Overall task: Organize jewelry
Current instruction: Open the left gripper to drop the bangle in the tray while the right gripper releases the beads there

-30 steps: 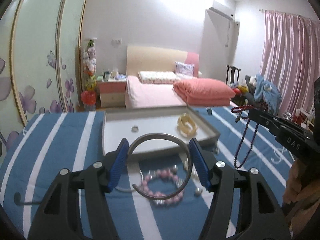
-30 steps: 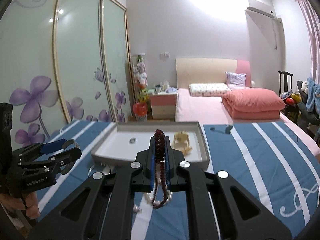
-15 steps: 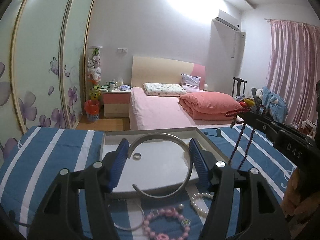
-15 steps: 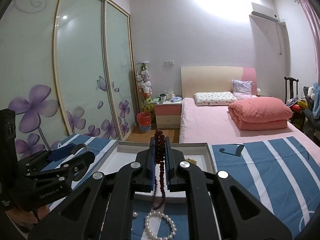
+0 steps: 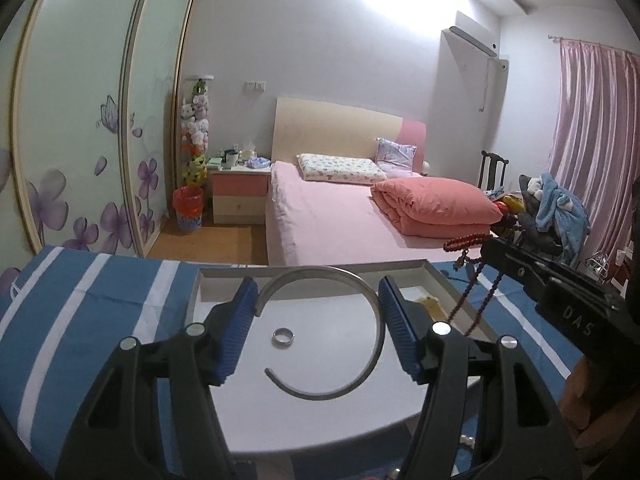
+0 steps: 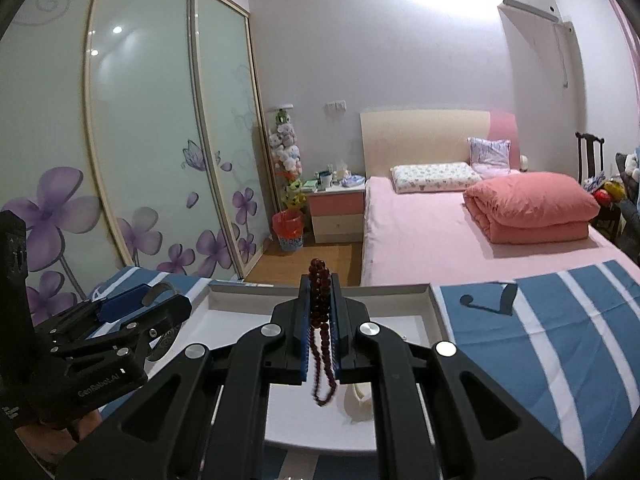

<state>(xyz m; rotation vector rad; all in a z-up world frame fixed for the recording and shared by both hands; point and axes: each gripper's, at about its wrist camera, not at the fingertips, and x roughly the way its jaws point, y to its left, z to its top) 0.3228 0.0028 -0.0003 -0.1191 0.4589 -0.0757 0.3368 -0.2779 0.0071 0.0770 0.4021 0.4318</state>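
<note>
2 hand-held grippers over tray (image 5: 456,292): left (image 5: 316,320) pinching bangle (image 5: 372,344), right (image 6: 320,320) clamping bead strand (image 6: 320,344).

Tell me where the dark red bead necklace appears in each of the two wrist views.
Left wrist view: the dark red bead necklace hangs at the right, from the right gripper, over the right rim of the shallow white tray.
Right wrist view: centre, clamped between the fingers, hanging over the tray.
Shared landmark: the folded coral quilt on the bed.
</note>
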